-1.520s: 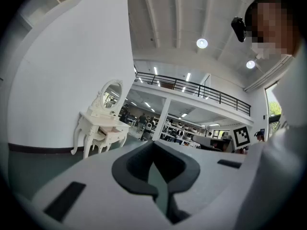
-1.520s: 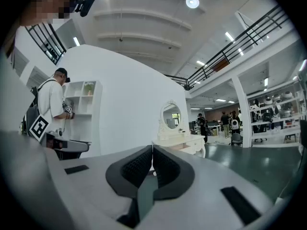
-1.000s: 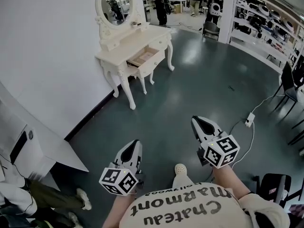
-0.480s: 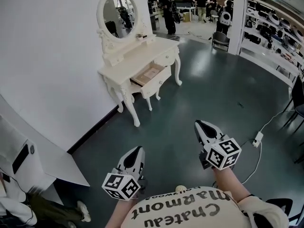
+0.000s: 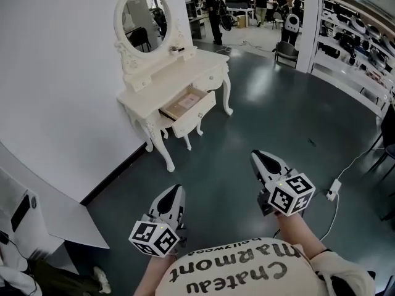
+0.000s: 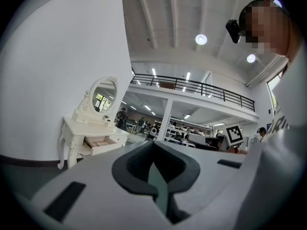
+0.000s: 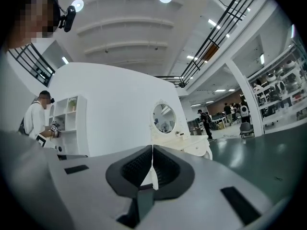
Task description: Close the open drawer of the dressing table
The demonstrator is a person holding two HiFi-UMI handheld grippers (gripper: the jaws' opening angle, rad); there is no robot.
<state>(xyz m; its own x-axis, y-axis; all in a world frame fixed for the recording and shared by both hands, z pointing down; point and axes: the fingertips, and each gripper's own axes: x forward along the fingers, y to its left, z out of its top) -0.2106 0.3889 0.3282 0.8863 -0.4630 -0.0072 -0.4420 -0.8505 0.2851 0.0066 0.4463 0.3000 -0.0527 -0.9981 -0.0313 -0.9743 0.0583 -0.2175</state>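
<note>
Head view: the cream, carved wooden dressing table [image 5: 162, 79] with an oval mirror stands far left against the white wall. Its open drawer [image 5: 188, 106] juts toward the dark green floor [image 5: 259, 116], well apart from both tools. The left gripper [image 5: 174, 193] and right gripper [image 5: 261, 159] point level, probably because a push needs no grasp.

Left gripper view: jaws together, empty; the drawer [image 6: 100, 142] lies left.

Right gripper view: jaws closed on nothing; the table [image 7: 192, 145] lies ahead.

White tongs [image 5: 176, 190] [image 5: 258, 156], cream lettered shirt [image 5: 237, 271]
</note>
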